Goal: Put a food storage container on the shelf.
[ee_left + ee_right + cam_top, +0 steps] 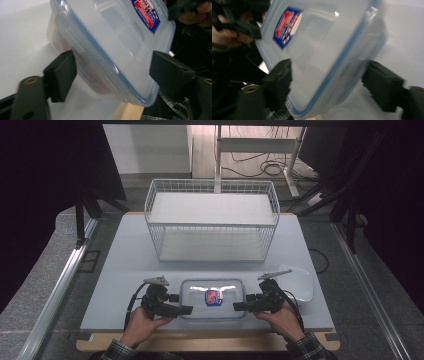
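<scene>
A lidded plastic box is flanked by two grippers at the near edge of the table.

At six o'clock on the table (125, 245), the clear box (212, 298) with a blue-rimmed lid and a red-and-blue label (213, 297) is seen lying flat, close to the near edge. The left gripper (186, 309) is placed at the box's nine o'clock end and the right gripper (239, 306) at its three o'clock end; each pair of jaws is set partly open around a short end of the box, and whether the pads press on it cannot be told. An empty clear tub (299, 282) is seen at the box's two o'clock. At twelve o'clock, farther back, a white wire basket (212, 218) is stood.
</scene>
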{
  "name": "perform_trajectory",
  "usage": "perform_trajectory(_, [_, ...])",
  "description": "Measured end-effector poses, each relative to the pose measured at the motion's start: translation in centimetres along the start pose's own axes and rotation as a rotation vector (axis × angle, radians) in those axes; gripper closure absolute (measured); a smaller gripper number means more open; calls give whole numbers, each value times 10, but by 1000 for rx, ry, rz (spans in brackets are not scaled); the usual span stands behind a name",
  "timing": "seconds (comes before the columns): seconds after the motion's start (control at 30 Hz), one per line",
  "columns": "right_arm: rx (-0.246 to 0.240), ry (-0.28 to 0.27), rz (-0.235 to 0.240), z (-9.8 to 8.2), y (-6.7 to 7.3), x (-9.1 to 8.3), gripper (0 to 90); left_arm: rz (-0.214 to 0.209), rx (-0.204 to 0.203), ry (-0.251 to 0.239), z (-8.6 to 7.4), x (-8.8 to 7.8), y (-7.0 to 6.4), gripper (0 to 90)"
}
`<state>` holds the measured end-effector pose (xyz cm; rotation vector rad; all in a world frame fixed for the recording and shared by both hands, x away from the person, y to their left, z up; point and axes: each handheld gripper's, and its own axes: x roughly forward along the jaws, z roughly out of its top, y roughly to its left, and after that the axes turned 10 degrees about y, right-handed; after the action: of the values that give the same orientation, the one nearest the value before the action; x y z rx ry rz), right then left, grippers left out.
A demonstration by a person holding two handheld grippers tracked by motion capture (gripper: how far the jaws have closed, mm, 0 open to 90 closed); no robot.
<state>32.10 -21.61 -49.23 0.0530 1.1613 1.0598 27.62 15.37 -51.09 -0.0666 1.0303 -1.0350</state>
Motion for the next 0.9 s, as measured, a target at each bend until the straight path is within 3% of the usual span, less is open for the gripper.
perform_trajectory(0.13, [-2, -20, 15, -5, 1, -6, 379, -31, -25, -32, -8, -5, 0, 350])
perform_trajectory(0.17, [-4, -21, 14, -5, 1, -7, 394, -54, -57, -53, -9, -7, 2, 382])
perform_trajectory(0.27, [8, -47, 38, -9, 0, -10, 443, -87, -84, -75, -11, -9, 6, 454])
perform_trajectory(0.43, [10, -75, 18, -11, 4, -12, 481, -65, -114, -121, -10, -11, 4, 497])
perform_trajectory(0.73, [-19, -143, -52, -14, 14, -12, 500, -26, -110, -158, -9, -13, 2, 529])
perform_trajectory(0.9, [-34, -165, -61, -12, 16, -16, 501, -20, -95, -170, -5, -16, 0, 529])
